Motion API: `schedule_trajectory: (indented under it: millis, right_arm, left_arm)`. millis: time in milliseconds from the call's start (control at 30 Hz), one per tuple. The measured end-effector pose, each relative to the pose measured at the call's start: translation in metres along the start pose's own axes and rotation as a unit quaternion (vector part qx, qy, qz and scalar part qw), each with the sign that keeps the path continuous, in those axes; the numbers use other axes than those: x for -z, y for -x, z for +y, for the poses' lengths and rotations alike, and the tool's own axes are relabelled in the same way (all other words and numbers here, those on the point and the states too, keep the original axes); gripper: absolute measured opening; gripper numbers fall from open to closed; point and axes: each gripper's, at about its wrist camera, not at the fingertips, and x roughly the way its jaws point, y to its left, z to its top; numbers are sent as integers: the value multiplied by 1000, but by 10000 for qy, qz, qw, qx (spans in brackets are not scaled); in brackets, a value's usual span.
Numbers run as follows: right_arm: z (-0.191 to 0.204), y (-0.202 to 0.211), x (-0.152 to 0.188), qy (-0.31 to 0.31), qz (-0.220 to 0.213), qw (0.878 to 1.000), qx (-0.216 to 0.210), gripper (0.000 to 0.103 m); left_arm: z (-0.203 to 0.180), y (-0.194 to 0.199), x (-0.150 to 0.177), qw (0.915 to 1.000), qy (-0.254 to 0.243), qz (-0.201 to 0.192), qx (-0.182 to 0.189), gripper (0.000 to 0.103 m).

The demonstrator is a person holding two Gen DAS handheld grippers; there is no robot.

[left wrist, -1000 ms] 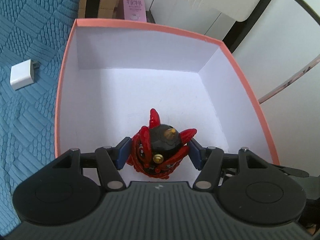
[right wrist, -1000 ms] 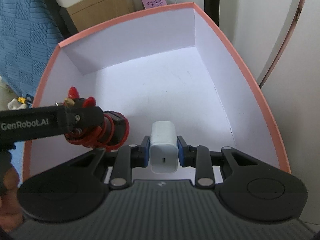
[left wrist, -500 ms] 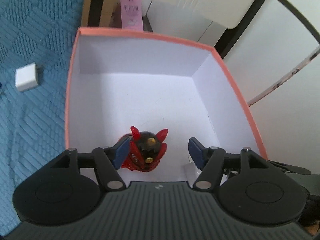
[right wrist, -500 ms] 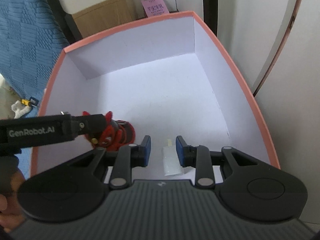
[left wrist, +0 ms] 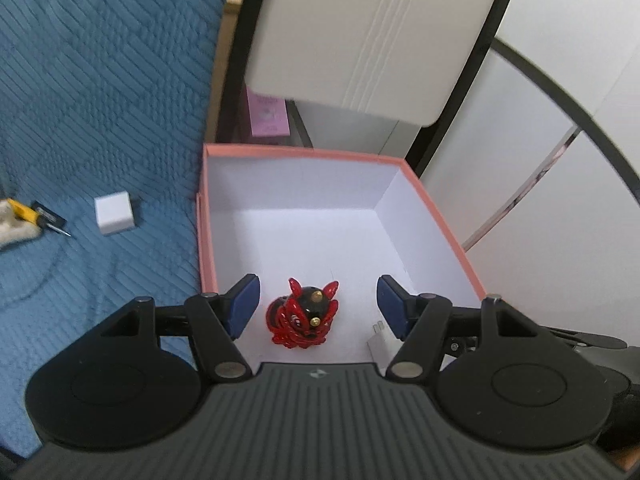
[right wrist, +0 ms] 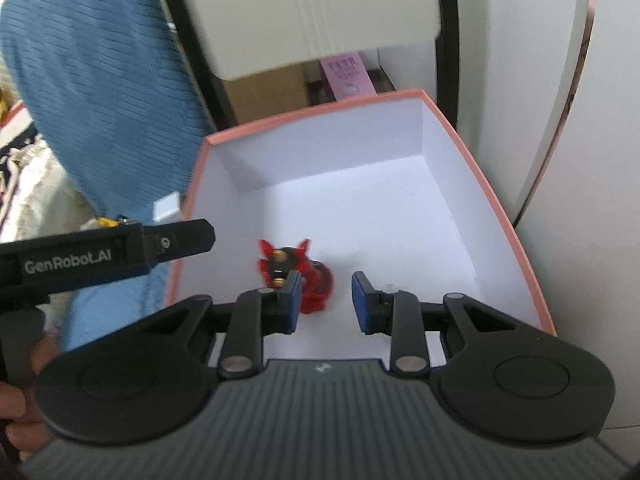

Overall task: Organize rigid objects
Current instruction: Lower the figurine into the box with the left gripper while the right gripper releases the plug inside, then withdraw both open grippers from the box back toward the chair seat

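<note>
While both claws hang released above the pink-rimmed box (left wrist: 440,216), the red lion figurine (left wrist: 304,314) stands below the left gripper (left wrist: 316,300), untouched.

the left gripper (left wrist: 318,300) hangs above the pink-rimmed box (left wrist: 440,220) with its blue pads (left wrist: 244,300) spread apart and nothing between them. a red and black figurine (left wrist: 304,316) stands on the white box floor, a white charger (left wrist: 378,346) just beside it. a small white cube (left wrist: 114,213) lies on the blue bedspread (left wrist: 100,100).
</note>
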Motion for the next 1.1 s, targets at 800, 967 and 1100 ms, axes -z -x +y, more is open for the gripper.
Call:
schedule_trajectory:
  millis: [800, 967, 1100]
  right_arm:
    - [86, 94, 43, 389, -681, 9963, -347, 31]
    - [104, 101, 57, 492, -711, 9954, -409, 31]
    - [120, 105, 69, 572, -667, 9951, -463, 31]
  left_arm:
    - [49, 160, 39, 9942, 67, -1019, -325, 71]
    - [72, 179, 59, 9935, 169, -1025, -458, 71]
    - [90, 190, 73, 9927, 314, -1008, -585, 71]
